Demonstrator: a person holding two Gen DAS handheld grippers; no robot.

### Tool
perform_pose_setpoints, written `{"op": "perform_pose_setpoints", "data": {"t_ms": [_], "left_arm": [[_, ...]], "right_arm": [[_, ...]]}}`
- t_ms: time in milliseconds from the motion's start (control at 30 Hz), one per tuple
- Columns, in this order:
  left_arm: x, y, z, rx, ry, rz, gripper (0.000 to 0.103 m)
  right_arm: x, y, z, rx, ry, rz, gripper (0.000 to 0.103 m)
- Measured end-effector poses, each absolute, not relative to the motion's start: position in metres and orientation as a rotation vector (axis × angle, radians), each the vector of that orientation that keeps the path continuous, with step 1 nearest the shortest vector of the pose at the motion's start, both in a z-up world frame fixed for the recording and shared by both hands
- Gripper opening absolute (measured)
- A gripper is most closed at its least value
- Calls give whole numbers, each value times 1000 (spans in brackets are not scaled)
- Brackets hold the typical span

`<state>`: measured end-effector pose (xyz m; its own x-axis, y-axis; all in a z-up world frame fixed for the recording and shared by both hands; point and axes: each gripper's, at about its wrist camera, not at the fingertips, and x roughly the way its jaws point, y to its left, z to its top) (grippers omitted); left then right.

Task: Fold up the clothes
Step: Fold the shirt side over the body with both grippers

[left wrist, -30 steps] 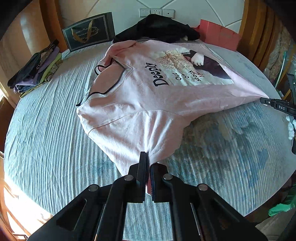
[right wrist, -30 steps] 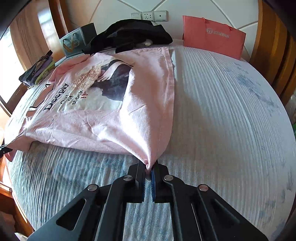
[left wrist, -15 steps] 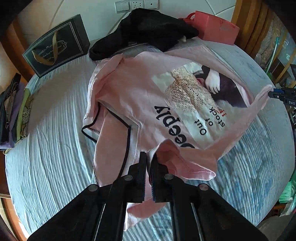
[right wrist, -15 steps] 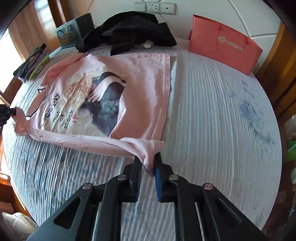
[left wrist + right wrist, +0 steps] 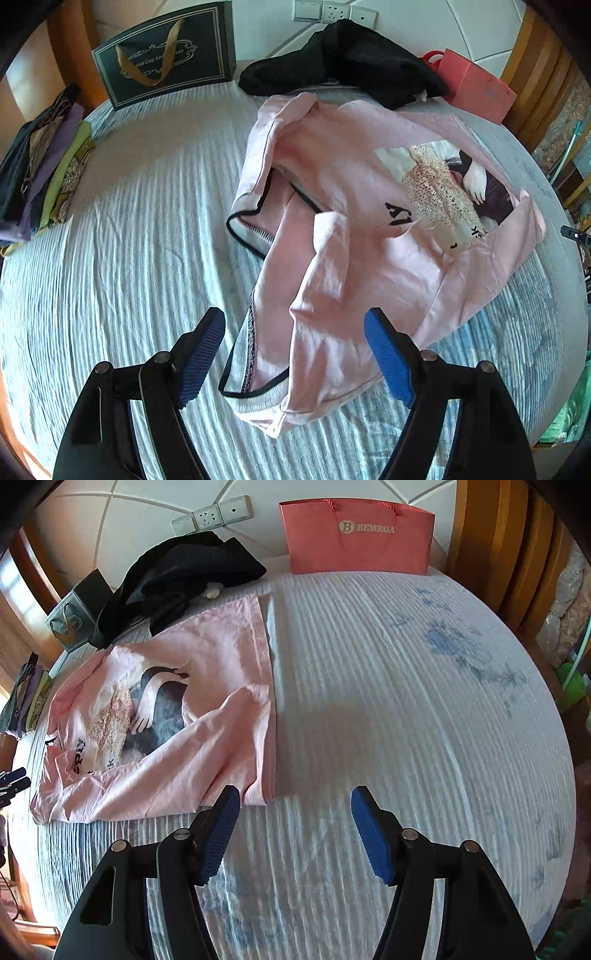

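Left gripper [image 5: 293, 328] points steeply down, jaws just opened wide, the folded-over sleeve of the pink shirt [image 5: 369, 229] lying loose between the blue pads [image 5: 388, 354] without contact. Right gripper [image 5: 295, 806] also tilted down, jaws just opened, nothing between them; the shirt's [image 5: 207, 716] hem corner lies just beside its left pad on the striped bedspread [image 5: 406, 701]. Readable writing: "BEMEGA" on the red paper bag [image 5: 356, 535] against the headboard; shirt print partly covered by the fold, illegible.
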<state>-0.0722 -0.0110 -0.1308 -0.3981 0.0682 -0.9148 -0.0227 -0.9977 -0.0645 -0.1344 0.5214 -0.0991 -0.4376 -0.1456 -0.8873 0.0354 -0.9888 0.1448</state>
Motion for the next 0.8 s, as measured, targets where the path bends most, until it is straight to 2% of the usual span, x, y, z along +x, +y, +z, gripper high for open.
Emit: {"op": "perform_pose_setpoints", "data": {"t_ms": [133, 300, 333, 367, 400, 467, 667, 800], "left_arm": [[-56, -11, -149, -1725, -191, 2620, 77], [-52, 1, -168, -1782, -228, 2625, 74], [-52, 5, -167, -1776, -207, 2633, 67], [-53, 5, -165, -1777, -214, 2627, 40], [-54, 4, -162, -1782, -243, 2616, 4], [-53, -3, -152, -1768, -296, 2627, 5], [-31, -24, -132, -1792, -305, 2589, 5], [-16, -19, -144, -1889, -233, 2478, 6]], "right_arm": [[-137, 512, -108, 1568, -129, -2544, 61], [-154, 495, -130, 1581, -105, -2498, 61], [-156, 493, -136, 1590, -116, -2487, 60], [-159, 491, -142, 1597, -145, -2469, 49], [-160, 488, -146, 1596, -156, -2458, 40], [-157, 481, -140, 1553, -115, -2465, 6], [-130, 496, -108, 1528, -130, -2428, 4], [-103, 499, -116, 1669, -52, -2297, 4]]}}
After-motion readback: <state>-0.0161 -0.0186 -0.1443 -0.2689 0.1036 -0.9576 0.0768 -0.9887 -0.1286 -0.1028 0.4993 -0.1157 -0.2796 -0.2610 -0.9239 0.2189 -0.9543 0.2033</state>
